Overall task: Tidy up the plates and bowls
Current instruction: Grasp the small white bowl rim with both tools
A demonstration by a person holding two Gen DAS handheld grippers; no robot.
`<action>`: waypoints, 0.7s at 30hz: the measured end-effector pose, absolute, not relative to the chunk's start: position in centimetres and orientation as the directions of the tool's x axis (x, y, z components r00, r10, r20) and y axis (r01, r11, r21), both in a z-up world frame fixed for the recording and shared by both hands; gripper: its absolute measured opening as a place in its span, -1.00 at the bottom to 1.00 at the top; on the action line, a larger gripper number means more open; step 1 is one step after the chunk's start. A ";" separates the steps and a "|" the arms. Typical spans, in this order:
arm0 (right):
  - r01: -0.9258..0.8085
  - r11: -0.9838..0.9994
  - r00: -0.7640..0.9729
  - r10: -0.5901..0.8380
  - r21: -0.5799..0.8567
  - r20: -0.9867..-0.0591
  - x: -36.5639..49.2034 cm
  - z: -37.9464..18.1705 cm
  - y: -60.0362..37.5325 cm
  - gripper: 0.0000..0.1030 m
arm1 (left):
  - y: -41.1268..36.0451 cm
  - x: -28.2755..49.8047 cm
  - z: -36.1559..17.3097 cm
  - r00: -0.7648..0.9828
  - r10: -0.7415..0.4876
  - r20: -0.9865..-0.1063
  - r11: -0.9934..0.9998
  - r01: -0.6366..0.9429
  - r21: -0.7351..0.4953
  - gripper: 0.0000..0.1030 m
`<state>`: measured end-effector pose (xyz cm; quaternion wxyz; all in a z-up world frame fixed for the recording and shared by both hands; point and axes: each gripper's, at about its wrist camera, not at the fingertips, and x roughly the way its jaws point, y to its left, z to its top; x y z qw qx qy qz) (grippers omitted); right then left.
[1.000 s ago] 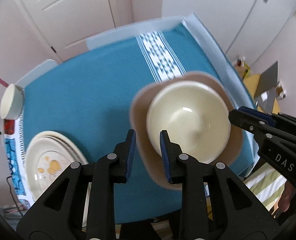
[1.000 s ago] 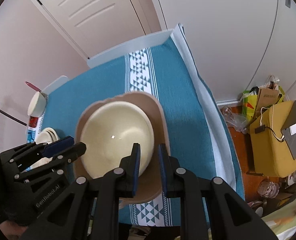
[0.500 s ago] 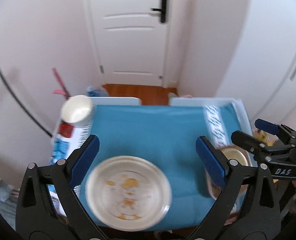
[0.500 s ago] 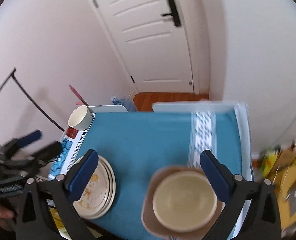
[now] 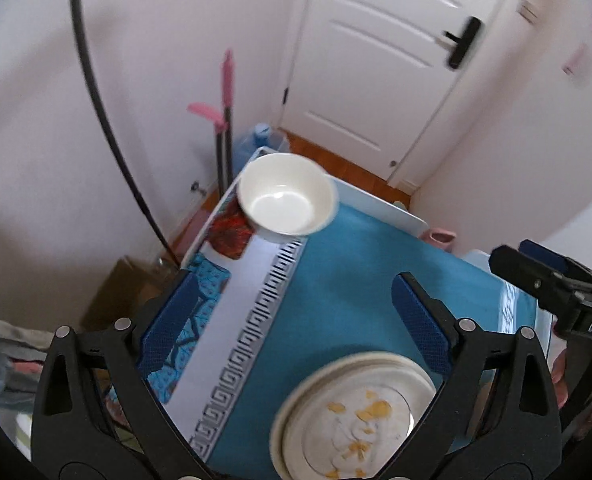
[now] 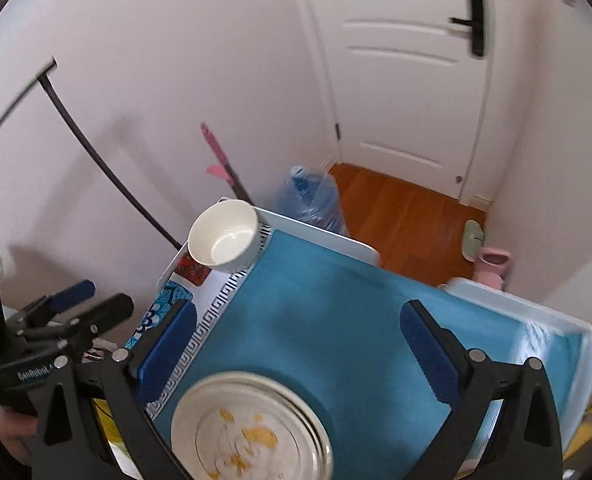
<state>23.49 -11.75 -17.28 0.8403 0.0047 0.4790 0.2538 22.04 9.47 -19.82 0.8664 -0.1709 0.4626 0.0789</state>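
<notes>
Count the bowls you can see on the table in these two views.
1. A white bowl stands at the table's far left corner, beyond the stacked plates. Other bowls may lie outside both views.

A stack of round cream plates [image 5: 355,420] with yellow food bits is sitting at lower centre, a white bowl [image 5: 288,200] resting upright at mid-frame.
</notes>
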 end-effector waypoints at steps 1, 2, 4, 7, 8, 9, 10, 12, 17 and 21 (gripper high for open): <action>-0.430 0.863 0.390 0.444 0.266 -0.807 24.5 -17.8 -10.6 0.97 | 10.8 22.9 -20.9 0.551 -0.041 -0.834 0.918 -0.309 -0.249 0.77; -0.432 0.854 0.359 0.457 0.289 -0.814 26.0 -18.6 -9.2 0.97 | 11.6 23.7 -21.7 0.543 -0.055 -0.838 0.910 -0.319 -0.267 0.67; -0.432 0.847 0.313 0.462 0.309 -0.830 28.4 -20.3 -7.1 0.97 | 12.8 25.5 -23.5 0.525 -0.075 -0.848 0.897 -0.336 -0.288 0.52; -0.428 0.843 0.250 0.456 0.325 -0.854 32.0 -23.2 -4.0 0.92 | 14.5 27.6 -26.3 0.496 -0.106 -0.862 0.878 -0.360 -0.315 0.19; -0.426 0.838 0.229 0.463 0.339 -0.856 32.7 -23.9 -3.4 0.81 | 15.0 28.6 -27.4 0.486 -0.115 -0.866 0.871 -0.369 -0.323 0.10; -0.423 0.833 0.198 0.468 0.356 -0.861 33.7 -25.0 -2.6 0.59 | 14.9 28.9 -27.9 0.483 -0.120 -0.867 0.869 -0.371 -0.327 0.01; -0.421 0.827 0.168 0.474 0.372 -0.864 34.4 -25.9 -1.9 0.47 | 15.0 29.4 -28.5 0.477 -0.126 -0.870 0.868 -0.372 -0.330 -0.02; -0.426 0.811 0.114 0.488 0.401 -0.865 35.5 -27.6 -0.7 0.21 | 15.0 30.8 -29.9 0.458 -0.135 -0.878 0.873 -0.365 -0.324 -0.15; -0.461 0.800 0.060 0.459 0.383 -0.887 36.8 -30.2 1.9 -0.04 | 15.2 32.6 -31.9 0.430 -0.135 -0.893 0.875 -0.371 -0.311 -0.34; -0.467 0.798 0.035 0.446 0.380 -0.894 37.3 -31.3 3.0 -0.36 | 15.4 33.3 -32.7 0.418 -0.117 -0.901 0.881 -0.376 -0.288 -0.59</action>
